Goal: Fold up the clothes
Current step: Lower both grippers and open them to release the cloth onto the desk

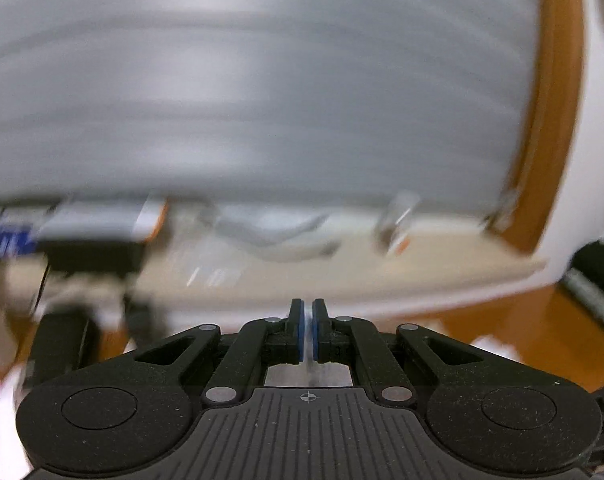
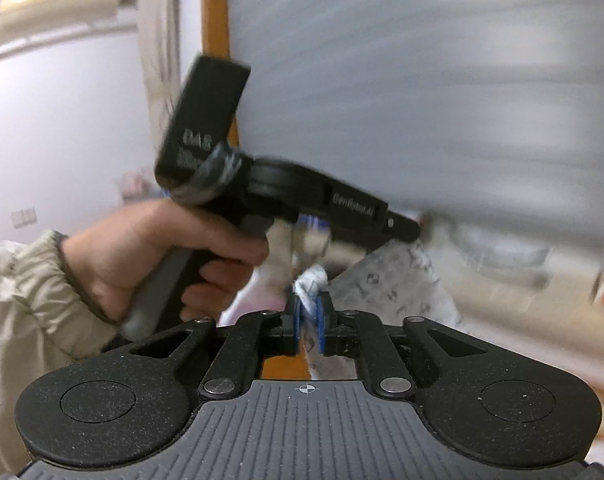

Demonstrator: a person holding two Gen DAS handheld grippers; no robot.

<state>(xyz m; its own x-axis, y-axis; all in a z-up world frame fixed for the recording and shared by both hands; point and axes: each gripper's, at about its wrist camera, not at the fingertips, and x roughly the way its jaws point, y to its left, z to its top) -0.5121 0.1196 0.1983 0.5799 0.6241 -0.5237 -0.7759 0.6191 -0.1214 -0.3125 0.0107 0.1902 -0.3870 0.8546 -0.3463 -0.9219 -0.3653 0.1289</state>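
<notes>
While the right tongs (image 2: 307, 316) pinch a bunched corner of the pale printed garment (image 2: 398, 276), which hangs up in front of the big grey panel (image 2: 402, 80), the hold looks shallow and a sharp tug could pull the cloth free. The left tongs (image 1: 307, 330) are nearly together, and whether they grip any cloth I cannot tell. Everything before the panel is smeared, so a fast swing risks a crooked fold.
</notes>
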